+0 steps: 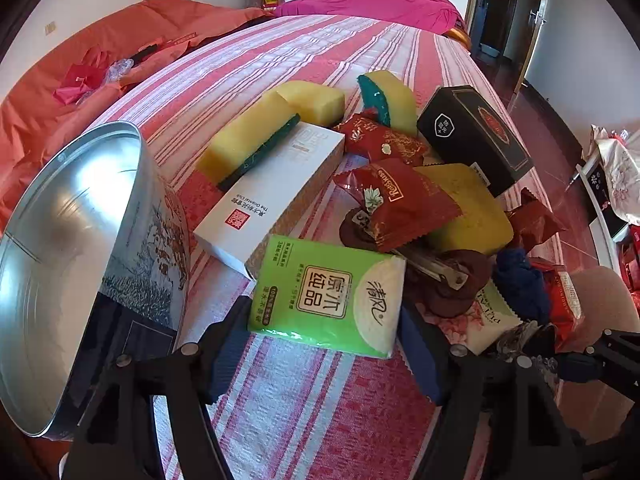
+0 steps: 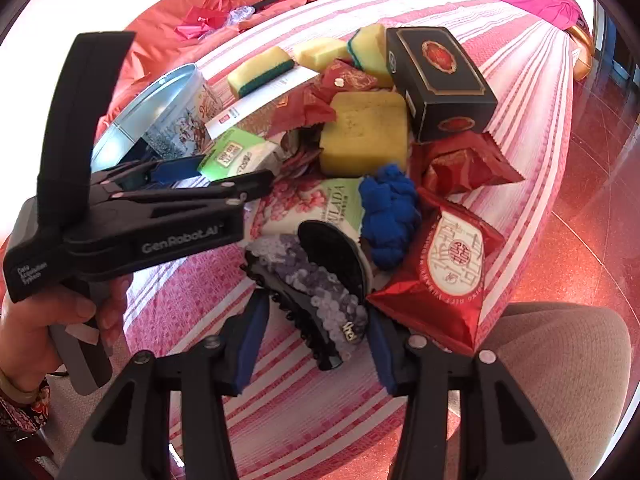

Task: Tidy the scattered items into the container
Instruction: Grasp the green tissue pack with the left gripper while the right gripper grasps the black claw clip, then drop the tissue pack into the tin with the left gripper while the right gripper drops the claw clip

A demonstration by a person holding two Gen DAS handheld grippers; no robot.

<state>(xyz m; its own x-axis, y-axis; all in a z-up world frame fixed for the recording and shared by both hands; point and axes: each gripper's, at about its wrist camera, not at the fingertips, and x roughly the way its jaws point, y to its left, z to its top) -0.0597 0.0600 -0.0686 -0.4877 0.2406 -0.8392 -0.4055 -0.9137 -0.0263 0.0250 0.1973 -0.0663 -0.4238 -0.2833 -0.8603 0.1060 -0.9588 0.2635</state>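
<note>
- Round metal tin (image 1: 72, 248), silver inside, printed scene on its wall, stands empty at the left of the pile on the striped cloth (image 1: 304, 408).
- Green tissue pack (image 1: 328, 296) lies flat between the left gripper (image 1: 324, 360) pads; contact unclear.
- Sequined hair clip (image 2: 316, 296) sits between the right gripper (image 2: 316, 344) pads, jaws narrowed; grip uncertain.

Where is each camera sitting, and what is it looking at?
Left wrist view: sits on the left tool, looking down along its fingers at the green tissue pack between them, tin beside; only the tool shows.
Right wrist view: sits on the right tool, looking down at the sequin clip; a hand holding the left tool shows.
Both share the tissue pack, tin, sponges and black box.
</note>
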